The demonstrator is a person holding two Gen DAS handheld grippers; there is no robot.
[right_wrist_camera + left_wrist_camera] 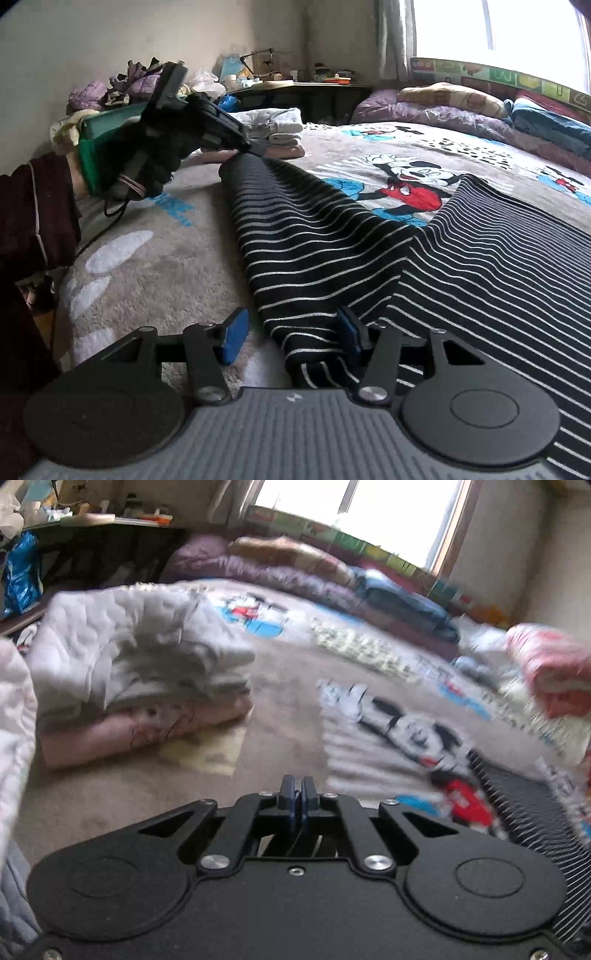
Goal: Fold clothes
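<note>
A black shirt with thin white stripes (pixel 498 266) lies spread on the bed, its long sleeve (pixel 295 221) stretched out toward the far left. My right gripper (pixel 293 336) is open low over the bed, and the sleeve's near end lies between its blue pads (pixel 234 334). At the sleeve's far cuff, a gloved hand holds my left gripper (pixel 253 147), tip touching or just above the cuff. In the blurred left wrist view my left gripper (pixel 299 794) is shut with no cloth seen in it, and the striped shirt (pixel 517 805) shows at the right.
A stack of folded grey and pink clothes (pixel 140 679) (pixel 275 129) sits on the cartoon-mouse bedspread (pixel 399 177). Rolled quilts (pixel 443 110) line the window side. A red-and-white folded item (pixel 554 672) lies at right. A dark desk (pixel 306 92) stands behind. A maroon sleeve (pixel 33 214) is at left.
</note>
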